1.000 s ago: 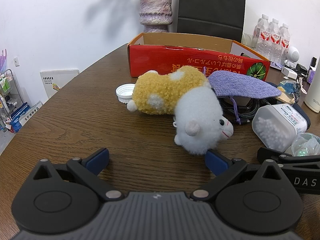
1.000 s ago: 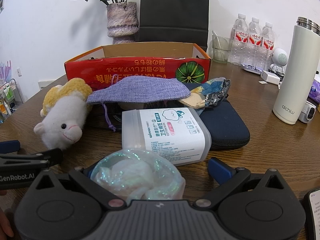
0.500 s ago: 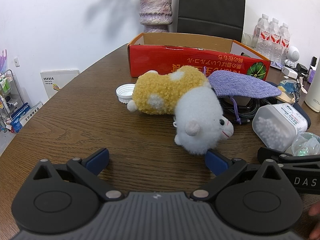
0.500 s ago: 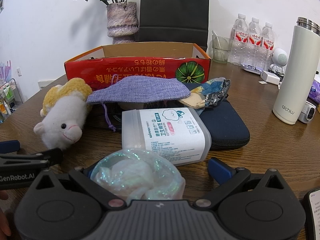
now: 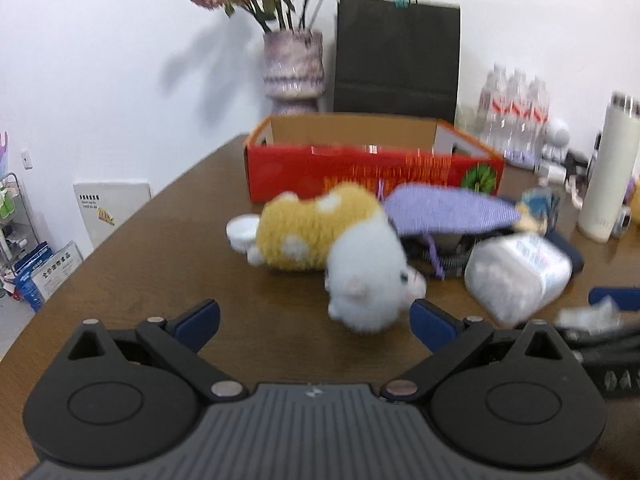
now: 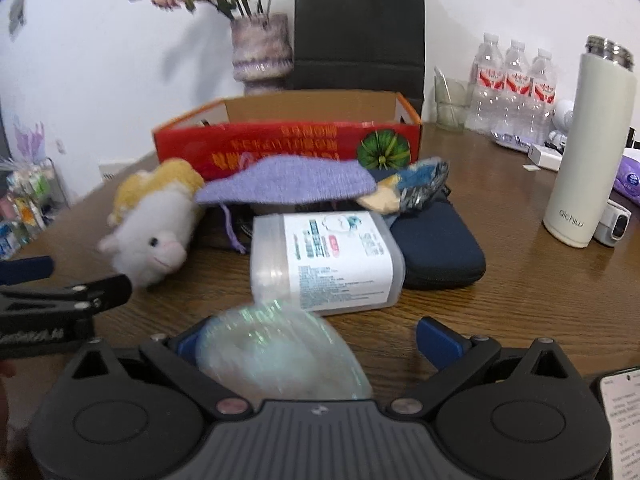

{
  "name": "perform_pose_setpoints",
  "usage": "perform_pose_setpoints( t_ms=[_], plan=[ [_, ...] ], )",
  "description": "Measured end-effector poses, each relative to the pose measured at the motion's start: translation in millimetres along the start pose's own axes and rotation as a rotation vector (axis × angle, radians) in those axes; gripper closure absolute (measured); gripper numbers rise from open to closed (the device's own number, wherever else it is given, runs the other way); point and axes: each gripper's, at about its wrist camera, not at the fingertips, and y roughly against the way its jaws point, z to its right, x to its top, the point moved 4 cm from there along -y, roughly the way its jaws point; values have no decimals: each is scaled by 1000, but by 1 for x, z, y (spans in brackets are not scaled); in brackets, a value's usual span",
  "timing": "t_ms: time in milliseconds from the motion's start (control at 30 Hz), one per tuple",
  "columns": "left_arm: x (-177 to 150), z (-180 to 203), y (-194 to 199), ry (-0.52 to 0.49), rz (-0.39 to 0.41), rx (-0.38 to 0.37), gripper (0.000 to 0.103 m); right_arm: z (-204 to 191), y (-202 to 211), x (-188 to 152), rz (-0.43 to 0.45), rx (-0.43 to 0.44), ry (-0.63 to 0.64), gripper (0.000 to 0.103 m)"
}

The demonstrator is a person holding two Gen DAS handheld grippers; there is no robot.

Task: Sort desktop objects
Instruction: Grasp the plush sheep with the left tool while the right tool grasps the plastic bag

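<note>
Both cameras have lifted and drawn back from the clutter in the last second, blurring the scene and bringing the vase of dried flowers (image 5: 293, 65) and black paper bag (image 5: 398, 56) fully into sight. Left hand-held gripper (image 5: 314, 322) hovers over the worktop (image 5: 160, 256), its blue pads spread wide and empty, the right pad just beside the head of the plush toy (image 5: 340, 248). Right hand-held gripper (image 6: 308, 340) is also spread, with an iridescent film-wrapped bundle (image 6: 276, 348) sitting between its fingers; whether the pads press it cannot be told through the blur.

Sorting appears to be at its start: the red cardboard box (image 6: 288, 140) stands behind the pile, its inside mostly hidden, while the toy, a purple knit pouch (image 6: 288, 184), a clear tub of cotton swabs (image 6: 324, 260) and a dark zip case (image 6: 436, 244) all lie in front of it. A next move would likely call for closing on one item and carrying it to the box.

Only the left view shows a white lid (image 5: 244, 230) behind the toy. Only the right view shows the drinking glass (image 6: 452, 104) and a phone corner (image 6: 624, 412).
</note>
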Motion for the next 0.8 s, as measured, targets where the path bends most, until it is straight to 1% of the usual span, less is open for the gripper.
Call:
perform_pose_setpoints(
  t_ms=[67,133,167,200,267,300,333,367,400,433,467,500,533,600,700,800],
  plan=[
    [8,-1,-6,15,-2,-22,0,-4,6,4,34,12,30,2],
    [16,3,-15,16,-21,-42,0,-9,7,5,22,-8,83,5],
    [18,6,-20,18,-32,-50,0,-11,9,3,17,-22,112,9],
    [21,8,-26,21,-41,-61,0,-11,12,1,13,-28,128,9],
    [25,15,-34,28,-52,-85,1,-9,20,-5,8,-20,134,9],
    [27,18,-39,29,-56,-95,3,-7,23,-7,5,-11,122,11],
    [28,21,-43,31,-60,-97,18,-5,26,-10,0,4,100,13],
    [28,22,-47,32,-69,-92,40,-4,29,-12,-8,22,74,19],
    [27,24,-51,35,-93,-92,48,-3,30,-13,-10,34,59,29],
    [25,24,-51,52,-104,-99,51,-2,31,-15,-14,40,51,35],
    [23,24,-49,60,-98,-99,53,-3,31,-16,-23,32,54,52],
    [22,25,-46,57,-90,-97,55,-3,32,-18,-25,25,55,59],
    [21,25,-40,57,-79,-95,58,-3,33,-18,-20,26,51,59],
    [18,25,-26,49,-61,-108,59,-3,38,-16,-6,57,31,63],
    [19,27,0,28,-13,-117,61,-6,53,-6,61,100,22,64],
    [36,24,22,40,50,-143,64,-7,64,15,127,130,14,64]
  ],
)
